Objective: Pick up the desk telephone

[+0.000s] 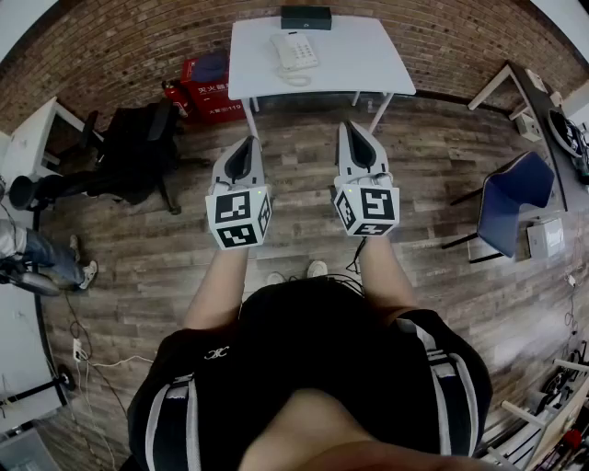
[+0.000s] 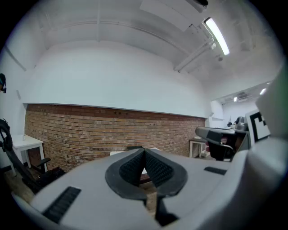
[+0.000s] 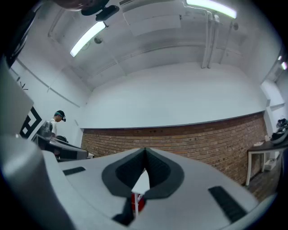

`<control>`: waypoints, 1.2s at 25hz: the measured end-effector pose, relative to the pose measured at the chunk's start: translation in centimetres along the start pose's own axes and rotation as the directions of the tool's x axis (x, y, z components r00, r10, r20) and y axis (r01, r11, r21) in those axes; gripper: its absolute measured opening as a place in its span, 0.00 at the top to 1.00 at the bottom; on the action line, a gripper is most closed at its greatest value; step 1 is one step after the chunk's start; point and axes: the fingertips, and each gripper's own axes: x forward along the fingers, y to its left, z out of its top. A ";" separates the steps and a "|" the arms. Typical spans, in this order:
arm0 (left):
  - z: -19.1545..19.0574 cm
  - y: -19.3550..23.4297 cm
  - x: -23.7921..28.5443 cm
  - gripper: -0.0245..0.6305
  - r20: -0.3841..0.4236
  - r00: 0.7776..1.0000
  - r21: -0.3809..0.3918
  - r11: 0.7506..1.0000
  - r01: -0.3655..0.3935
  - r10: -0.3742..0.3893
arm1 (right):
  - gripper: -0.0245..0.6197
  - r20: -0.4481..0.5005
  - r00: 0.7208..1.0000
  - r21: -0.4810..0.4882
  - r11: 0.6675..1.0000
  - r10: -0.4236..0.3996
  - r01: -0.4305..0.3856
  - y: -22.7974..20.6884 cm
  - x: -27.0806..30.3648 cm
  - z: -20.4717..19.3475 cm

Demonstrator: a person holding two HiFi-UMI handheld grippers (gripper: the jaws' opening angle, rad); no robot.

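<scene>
Approach step, nothing picked up yet.
- Person stands on wood floor, both arms out forward.
- Left claw (image 1: 246, 141): fully closed, empty.
- Right claw (image 1: 352, 126): fully closed, empty.
- White telephone (image 1: 293, 51) sits on white table (image 1: 368, 64) by brick wall, well apart from both claws, black box (image 1: 306, 17) behind it.
- Telephone long axis runs roughly from table's near edge toward wall, slightly tilted. Near end seems to face person, coiled cord at that end.
- Next move likely needs walking closer, opening claw, lining it up across telephone body.
</scene>
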 end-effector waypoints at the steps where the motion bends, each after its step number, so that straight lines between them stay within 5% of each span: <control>1: 0.0 -0.1 -0.1 0.96 -0.001 1.000 0.000 1.000 -0.001 0.001 | 0.96 -0.003 1.000 -0.003 1.000 0.004 -0.004 0.1 -0.1 -0.1; 13: -0.3 -0.6 1.8 0.96 -0.018 1.000 -0.015 1.000 0.001 -0.001 | 0.96 -0.004 1.000 0.003 1.000 0.029 -0.029 -0.9 0.8 -0.7; 30: 0.9 -6.0 7.2 0.96 0.027 1.000 0.001 1.000 -0.001 0.001 | 0.96 0.018 0.999 0.075 0.996 0.037 -0.039 -8.1 1.8 -1.2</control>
